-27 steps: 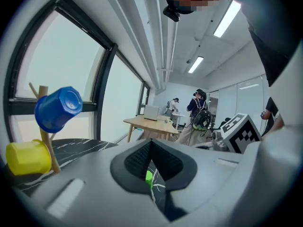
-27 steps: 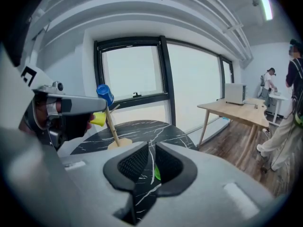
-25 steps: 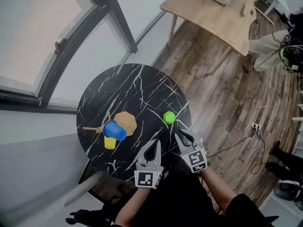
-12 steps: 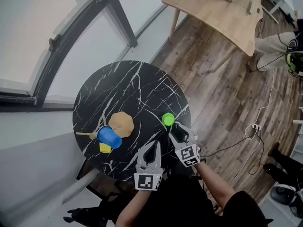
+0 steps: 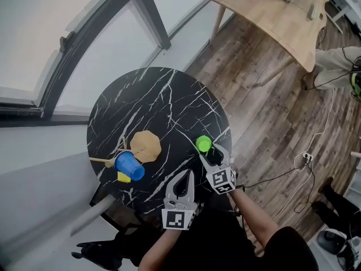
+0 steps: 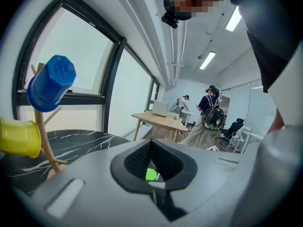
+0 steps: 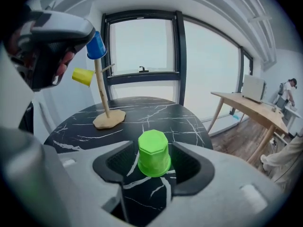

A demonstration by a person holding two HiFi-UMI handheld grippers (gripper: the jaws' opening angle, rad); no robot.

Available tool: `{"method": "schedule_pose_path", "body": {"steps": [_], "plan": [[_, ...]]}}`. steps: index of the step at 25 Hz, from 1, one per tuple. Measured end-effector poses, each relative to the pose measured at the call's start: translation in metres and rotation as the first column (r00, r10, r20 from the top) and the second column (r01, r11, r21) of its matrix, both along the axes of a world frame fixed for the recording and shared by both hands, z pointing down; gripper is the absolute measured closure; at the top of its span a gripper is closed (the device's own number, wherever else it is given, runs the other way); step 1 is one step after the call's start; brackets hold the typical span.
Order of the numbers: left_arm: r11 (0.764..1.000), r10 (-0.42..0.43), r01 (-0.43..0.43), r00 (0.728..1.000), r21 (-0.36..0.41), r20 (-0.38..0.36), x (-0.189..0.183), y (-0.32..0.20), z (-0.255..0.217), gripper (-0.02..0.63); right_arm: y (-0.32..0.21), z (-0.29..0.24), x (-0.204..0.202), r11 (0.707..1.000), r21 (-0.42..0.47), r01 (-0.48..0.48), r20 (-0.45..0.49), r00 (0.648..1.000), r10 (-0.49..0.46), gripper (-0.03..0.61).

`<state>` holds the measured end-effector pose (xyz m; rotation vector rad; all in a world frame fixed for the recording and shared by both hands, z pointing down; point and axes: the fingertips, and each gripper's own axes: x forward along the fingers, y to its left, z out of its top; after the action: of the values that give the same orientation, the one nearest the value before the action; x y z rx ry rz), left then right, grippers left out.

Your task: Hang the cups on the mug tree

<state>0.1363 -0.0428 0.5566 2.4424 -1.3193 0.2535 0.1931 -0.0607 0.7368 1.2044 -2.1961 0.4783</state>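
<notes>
The right gripper (image 5: 212, 154) had its jaws just opening wide around the upturned green cup (image 7: 154, 153), not pressing it, and the cup looked light, stiff and likely slick, best pinched low on its walls, while the left gripper (image 5: 184, 179) was closed, empty.

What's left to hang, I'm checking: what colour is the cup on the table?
Green cup, clearest in the right gripper view.

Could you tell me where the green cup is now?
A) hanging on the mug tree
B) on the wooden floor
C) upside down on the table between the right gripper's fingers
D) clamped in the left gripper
C: the green cup sits mouth-down on the table between the fingers of the right gripper, which have just been opening, not pressing it.
</notes>
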Motion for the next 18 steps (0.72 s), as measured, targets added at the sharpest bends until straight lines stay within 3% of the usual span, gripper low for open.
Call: {"method": "schedule_pose_path", "body": {"steps": [11,18], "plan": [[0.999,-0.036,0.036,0.999,-0.029,0.022,-0.008,0.002,0.004,0.615,-0.011,0.019,-0.011,0.998,-0.002,0.055,-0.042,0.998,-0.055,0.348],[0.997,-0.071,0.071,0.997,-0.006,0.026,-0.019,0.006,-0.007,0.615,-0.007,0.009,-0.014,0.998,-0.006,0.064,-0.008,0.998,-0.064,0.350]]}}
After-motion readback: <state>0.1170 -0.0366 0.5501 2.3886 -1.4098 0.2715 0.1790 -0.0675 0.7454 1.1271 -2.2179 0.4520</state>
